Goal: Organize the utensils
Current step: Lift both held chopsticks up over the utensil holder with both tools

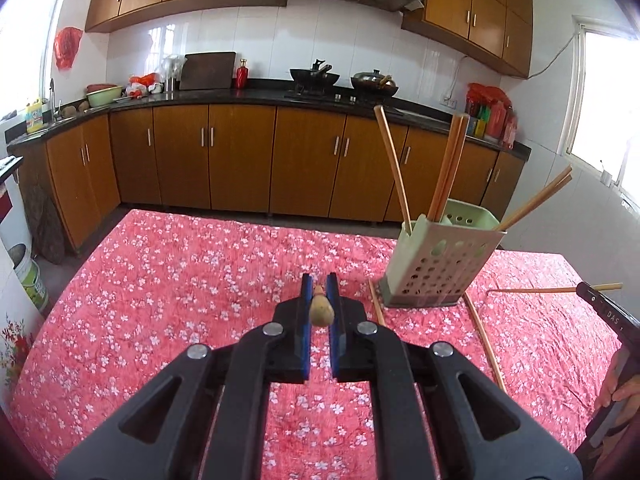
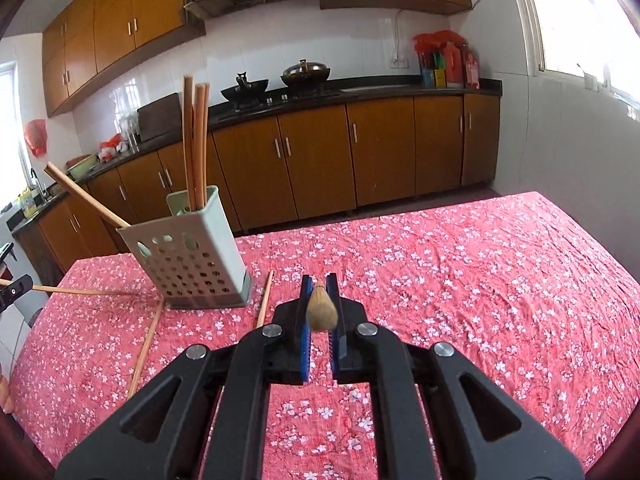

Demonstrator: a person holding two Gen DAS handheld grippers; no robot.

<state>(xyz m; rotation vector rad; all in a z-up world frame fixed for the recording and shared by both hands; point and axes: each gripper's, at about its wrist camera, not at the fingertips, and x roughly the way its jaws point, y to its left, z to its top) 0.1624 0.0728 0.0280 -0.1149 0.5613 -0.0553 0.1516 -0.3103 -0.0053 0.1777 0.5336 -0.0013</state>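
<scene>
I have both tools lifted over the table [image 1: 160,264], which wears a red floral cloth. My left tool [image 1: 320,292] is clamped on one wooden chopstick [image 1: 321,312], seen end-on between its blue pads; in the right view that stick [image 2: 80,291] reaches out level toward the caddy. My right tool [image 2: 320,292] is likewise clamped on a second chopstick [image 2: 321,310], which the left view shows sticking out level [image 1: 536,290] above the cloth.

Ahead, near the table's far edge, stands a pale green perforated utensil caddy [image 1: 434,270], between the two tools. I count five chopsticks upright or leaning in it [image 1: 448,168]. Two more lie flat on the cloth [image 1: 486,344], one on each side of the caddy's base.

Beyond the table run brown kitchen cabinets [image 1: 240,156], with two woks [image 1: 314,76] on the hob.
</scene>
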